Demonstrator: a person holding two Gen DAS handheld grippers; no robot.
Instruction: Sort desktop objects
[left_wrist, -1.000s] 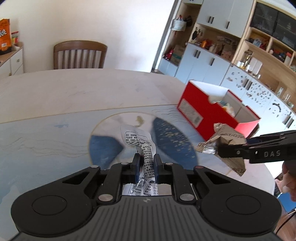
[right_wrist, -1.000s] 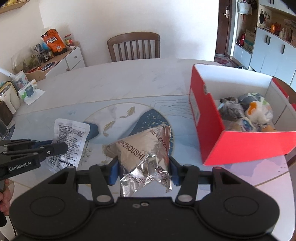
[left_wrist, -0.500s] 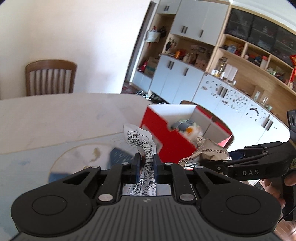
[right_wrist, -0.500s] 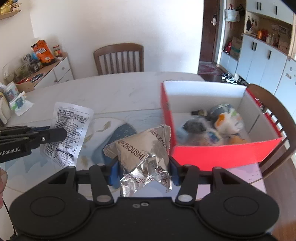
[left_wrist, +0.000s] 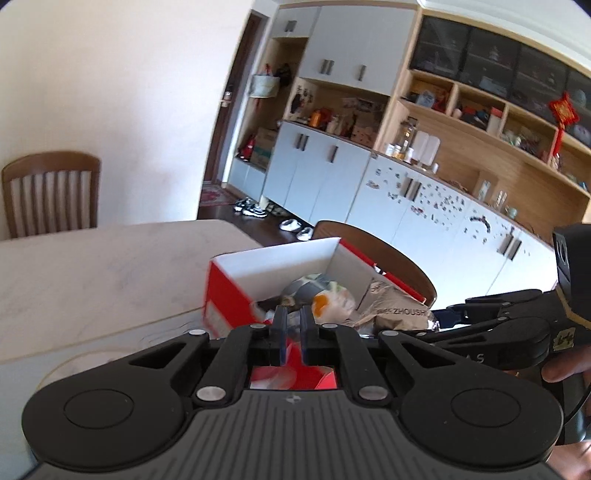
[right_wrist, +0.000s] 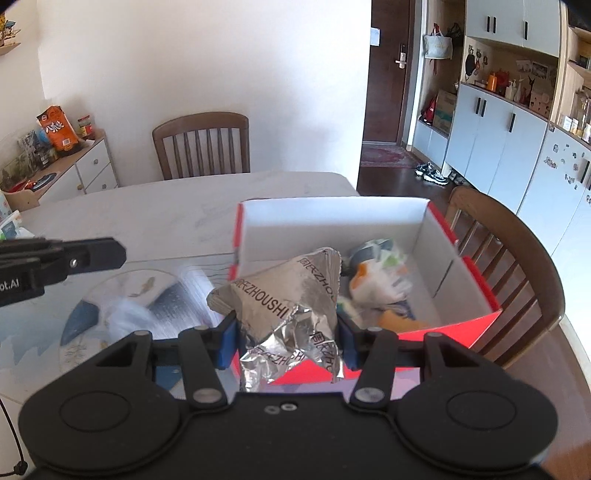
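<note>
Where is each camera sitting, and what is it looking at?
Left wrist view: sits on the left gripper, looking along its closed fingers toward the red box and wall cabinets; a person's hand shows at right.
Right wrist view: sits on the right gripper, looking down over the snack bag it holds into the red box; the left gripper pokes in.
Both share the box, bag, table and chair.

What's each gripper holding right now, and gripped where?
Right gripper: crumpled brown-and-silver foil snack bag, pinched from both sides across its crumpled lower half. Left gripper: jaws shut, nothing visible between them.
</note>
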